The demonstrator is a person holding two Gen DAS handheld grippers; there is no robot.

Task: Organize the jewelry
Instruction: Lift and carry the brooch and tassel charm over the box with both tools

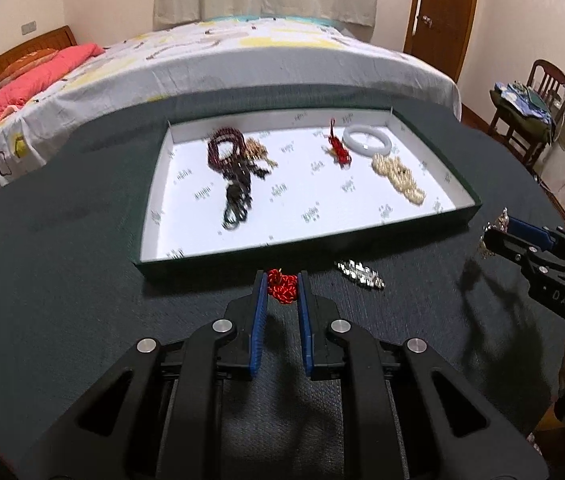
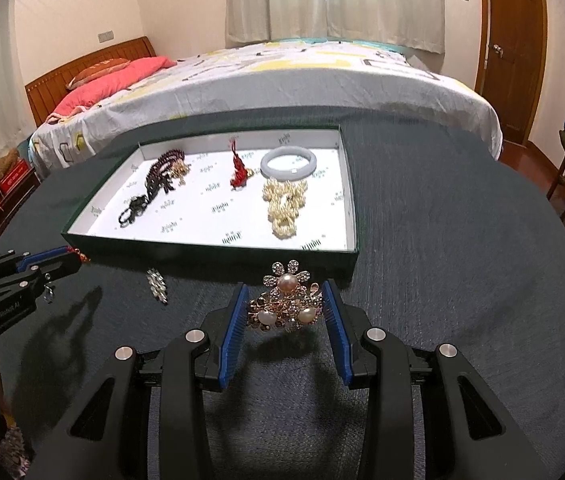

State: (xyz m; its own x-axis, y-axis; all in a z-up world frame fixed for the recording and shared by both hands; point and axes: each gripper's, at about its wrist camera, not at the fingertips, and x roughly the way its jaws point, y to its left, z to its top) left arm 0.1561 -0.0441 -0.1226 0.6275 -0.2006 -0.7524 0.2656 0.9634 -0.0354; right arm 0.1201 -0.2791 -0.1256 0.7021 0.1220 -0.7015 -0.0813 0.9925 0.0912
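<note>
My left gripper (image 1: 281,289) is shut on a red knotted cord piece (image 1: 282,286), held just above the dark table in front of the tray. My right gripper (image 2: 284,306) is shut on a gold brooch with pearls and rhinestones (image 2: 284,304) and holds it above the table; it also shows at the right of the left wrist view (image 1: 496,232). The white-lined green tray (image 1: 434,222) holds dark red beads (image 1: 228,150), a red charm (image 1: 338,150), a white jade bangle (image 1: 366,140) and a pearl piece (image 1: 400,178). A silver rhinestone piece (image 1: 360,274) lies on the table.
The round table has a dark green cloth (image 2: 462,240). A bed (image 2: 282,76) stands behind it. A wooden chair with clothes (image 1: 530,112) is at the right, and a wooden door (image 2: 510,40) at the back right.
</note>
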